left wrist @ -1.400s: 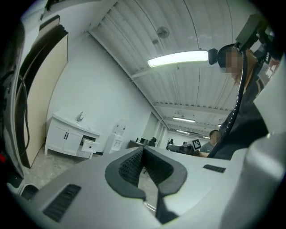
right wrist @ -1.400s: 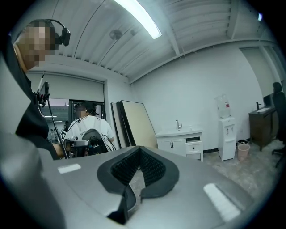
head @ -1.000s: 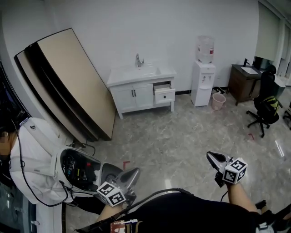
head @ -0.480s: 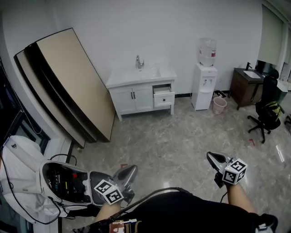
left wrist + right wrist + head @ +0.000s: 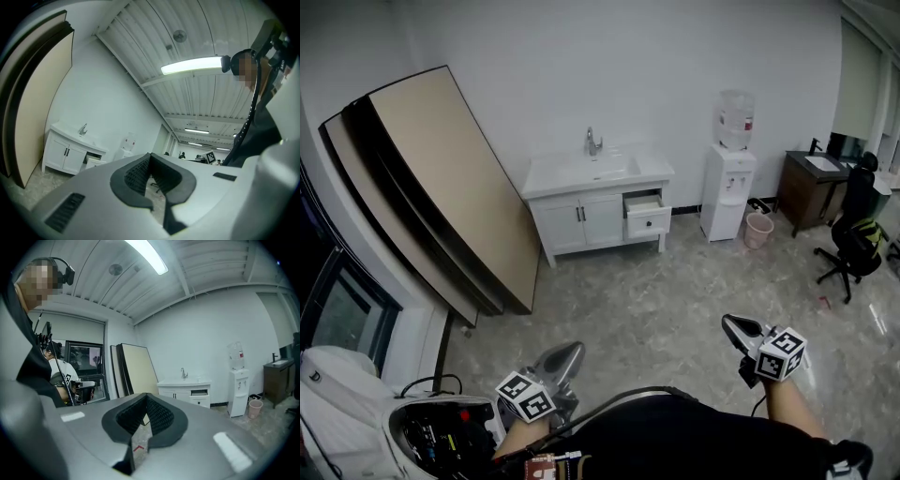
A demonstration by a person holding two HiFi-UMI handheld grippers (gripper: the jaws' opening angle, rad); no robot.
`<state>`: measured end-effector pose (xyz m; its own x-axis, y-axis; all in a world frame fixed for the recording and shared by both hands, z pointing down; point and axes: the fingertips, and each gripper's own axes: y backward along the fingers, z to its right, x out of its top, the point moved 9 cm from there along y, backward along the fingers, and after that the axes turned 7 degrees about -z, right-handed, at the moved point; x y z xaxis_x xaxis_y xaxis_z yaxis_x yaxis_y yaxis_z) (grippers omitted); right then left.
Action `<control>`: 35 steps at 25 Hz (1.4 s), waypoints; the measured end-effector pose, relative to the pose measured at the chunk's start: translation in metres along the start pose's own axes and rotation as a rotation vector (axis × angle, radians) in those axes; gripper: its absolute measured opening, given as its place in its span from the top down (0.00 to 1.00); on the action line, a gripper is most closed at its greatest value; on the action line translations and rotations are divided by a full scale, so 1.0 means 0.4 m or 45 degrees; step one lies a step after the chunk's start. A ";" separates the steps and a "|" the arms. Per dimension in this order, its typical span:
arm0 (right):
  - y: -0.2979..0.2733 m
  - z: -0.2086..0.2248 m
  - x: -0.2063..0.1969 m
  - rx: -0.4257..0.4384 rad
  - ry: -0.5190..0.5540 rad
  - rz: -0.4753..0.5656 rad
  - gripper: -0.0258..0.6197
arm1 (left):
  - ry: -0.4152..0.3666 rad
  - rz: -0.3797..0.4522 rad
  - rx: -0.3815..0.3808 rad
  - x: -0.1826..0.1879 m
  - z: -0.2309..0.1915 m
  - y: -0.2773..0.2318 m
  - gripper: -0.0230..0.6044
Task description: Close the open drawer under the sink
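Observation:
The white sink cabinet [image 5: 581, 217] stands against the far wall, with a tap on top. Its upper right drawer [image 5: 646, 215] is pulled out, and it also shows as the open drawer [image 5: 200, 393] in the right gripper view and small in the left gripper view [image 5: 95, 161]. My left gripper [image 5: 570, 351] is held low at the bottom left, shut and empty. My right gripper [image 5: 729, 323] is at the bottom right, shut and empty too. Both point toward the cabinet from several steps away. In their own views the left gripper [image 5: 149, 155] and right gripper [image 5: 146, 395] show closed tips.
Large boards [image 5: 441, 187] lean on the wall left of the cabinet. A water dispenser [image 5: 729, 187], a pink bin [image 5: 758, 230], a dark desk [image 5: 811, 187] and an office chair [image 5: 853, 242] stand to the right. A person in white [image 5: 347, 412] with gear crouches at the bottom left.
The view has advanced across the floor toward the cabinet. The person in white has slid down to the bottom left corner. Both grippers stay shut and keep their places in the view.

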<state>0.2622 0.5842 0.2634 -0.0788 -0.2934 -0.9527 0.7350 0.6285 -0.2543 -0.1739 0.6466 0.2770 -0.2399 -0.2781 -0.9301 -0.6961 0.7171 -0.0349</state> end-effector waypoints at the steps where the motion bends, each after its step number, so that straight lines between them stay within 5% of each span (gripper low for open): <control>1: -0.031 -0.007 0.010 -0.005 0.000 0.001 0.96 | -0.001 -0.003 -0.005 0.015 -0.031 0.006 0.97; 17: -0.449 0.023 0.133 0.000 0.003 -0.042 0.96 | 0.036 0.020 0.059 0.129 -0.412 0.067 0.97; 25: -0.659 0.187 0.173 0.130 0.021 -0.069 0.96 | 0.039 0.038 0.184 0.152 -0.529 -0.020 0.97; 35: -0.890 0.525 0.330 0.273 0.095 -0.081 0.96 | 0.019 0.109 0.328 0.275 -0.639 -0.321 0.97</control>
<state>0.1316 0.1706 0.2632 -0.1733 -0.2685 -0.9476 0.8525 0.4409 -0.2809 -0.2839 0.3606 0.2727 -0.3017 -0.2176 -0.9282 -0.4783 0.8768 -0.0501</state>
